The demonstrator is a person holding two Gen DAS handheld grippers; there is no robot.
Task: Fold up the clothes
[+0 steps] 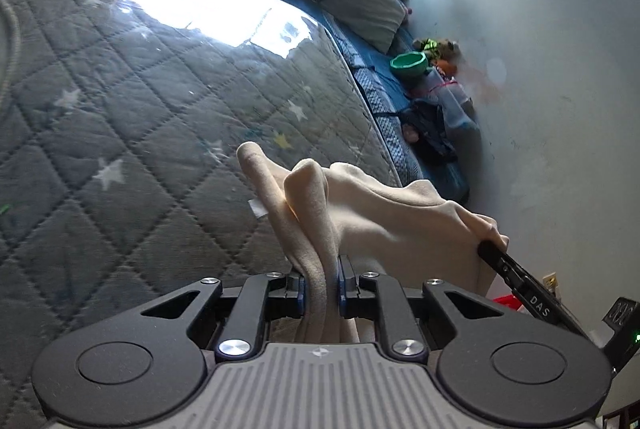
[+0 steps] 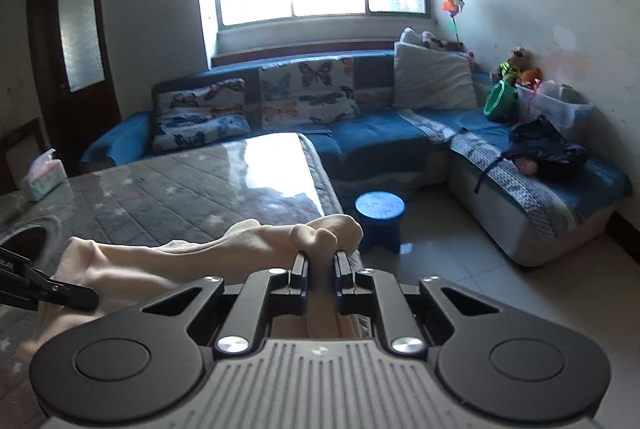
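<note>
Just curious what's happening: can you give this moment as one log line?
left gripper: shut on cream garment | right gripper: shut on cream garment | garment stretched between grippers, above quilted table

"DAS" on right tool [image 1: 538, 303]

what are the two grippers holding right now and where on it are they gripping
Both hold one cream garment. The left gripper and right gripper each pinch a bunched fold along its upper edge, apart from each other; the exact part cannot be told.
</note>
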